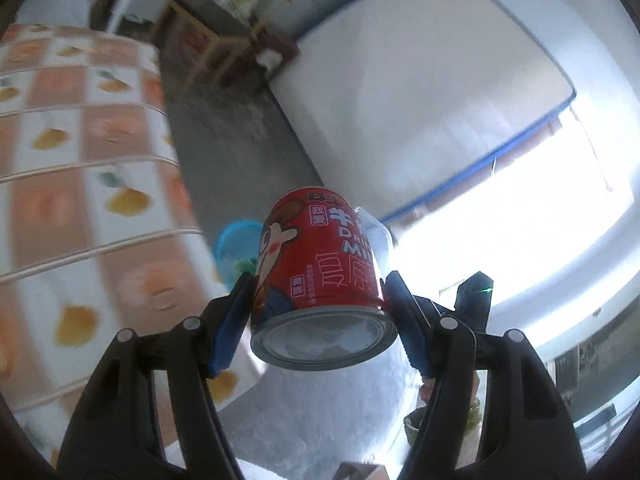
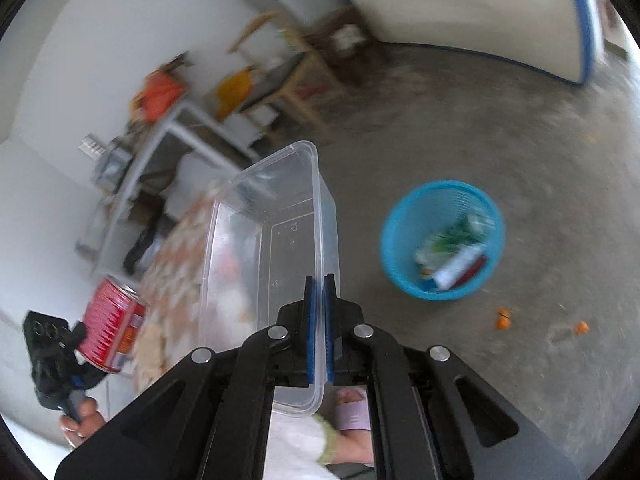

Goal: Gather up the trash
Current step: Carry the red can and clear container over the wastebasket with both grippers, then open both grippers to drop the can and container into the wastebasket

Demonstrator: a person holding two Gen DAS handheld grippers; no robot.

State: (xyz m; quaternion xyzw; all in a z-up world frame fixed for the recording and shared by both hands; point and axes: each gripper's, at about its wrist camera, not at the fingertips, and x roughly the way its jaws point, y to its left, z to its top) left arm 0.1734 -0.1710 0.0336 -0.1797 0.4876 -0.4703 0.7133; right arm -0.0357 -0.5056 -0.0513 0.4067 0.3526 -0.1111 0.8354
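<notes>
The left gripper (image 1: 318, 300) was clenched on a red drink can (image 1: 320, 272), its blue pads pressed against the can's sides and the can's grey base turned toward the camera. At about ten o'clock from the can lay the desk (image 1: 80, 160), covered in an orange-and-white fruit-patterned cloth, and just beyond the can's left side a sliver of the blue wastebasket (image 1: 234, 246) showed on the grey floor (image 1: 224, 140). The right gripper (image 2: 319, 328) was shut tight on the wall of a clear plastic container (image 2: 272, 240), which stuck out ahead of it, tilted on its side. At about two o'clock from that container, well apart on the floor, stood the blue wastebasket (image 2: 404, 232) with wrappers and packets inside it. Two small orange scraps (image 2: 504, 320) lay on the floor at its five o'clock. Blurred shelves stood against the far wall.
</notes>
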